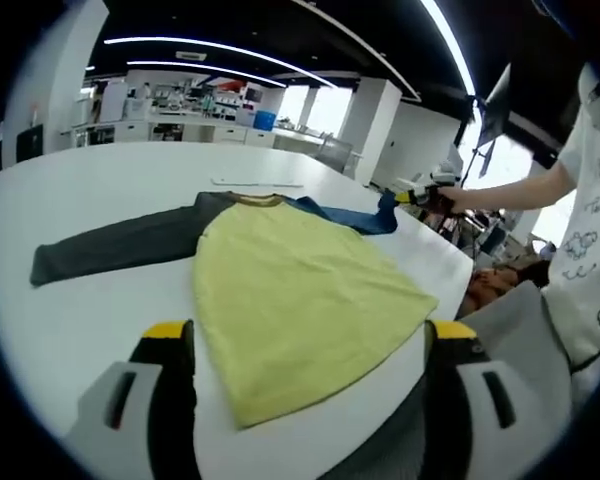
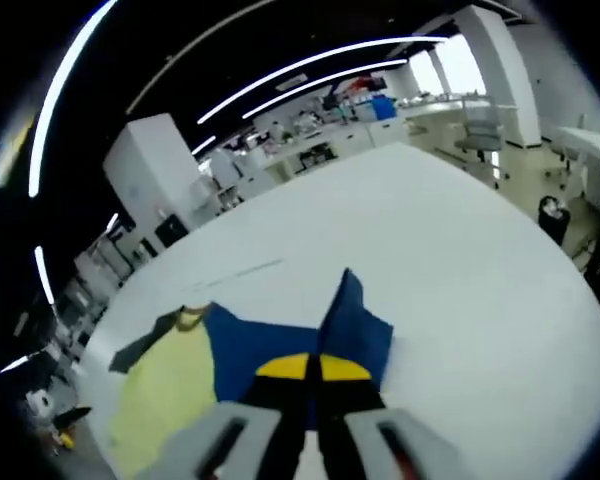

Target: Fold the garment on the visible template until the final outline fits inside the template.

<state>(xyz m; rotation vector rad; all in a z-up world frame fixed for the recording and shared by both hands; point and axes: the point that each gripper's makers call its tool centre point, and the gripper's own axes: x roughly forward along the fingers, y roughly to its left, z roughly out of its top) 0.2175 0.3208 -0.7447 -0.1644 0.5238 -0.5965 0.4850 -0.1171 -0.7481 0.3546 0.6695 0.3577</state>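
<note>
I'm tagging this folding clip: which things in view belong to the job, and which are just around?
Job:
- garment
- blue sleeve, clamped in the right gripper
- grey sleeve
- left gripper, open
- table

Just around:
- lab benches
- pillar

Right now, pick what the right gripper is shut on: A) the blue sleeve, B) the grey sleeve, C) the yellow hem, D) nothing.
A: in the right gripper view the right gripper is closed with the blue sleeve pinched between its yellow tips, lifted off the white table.
</note>
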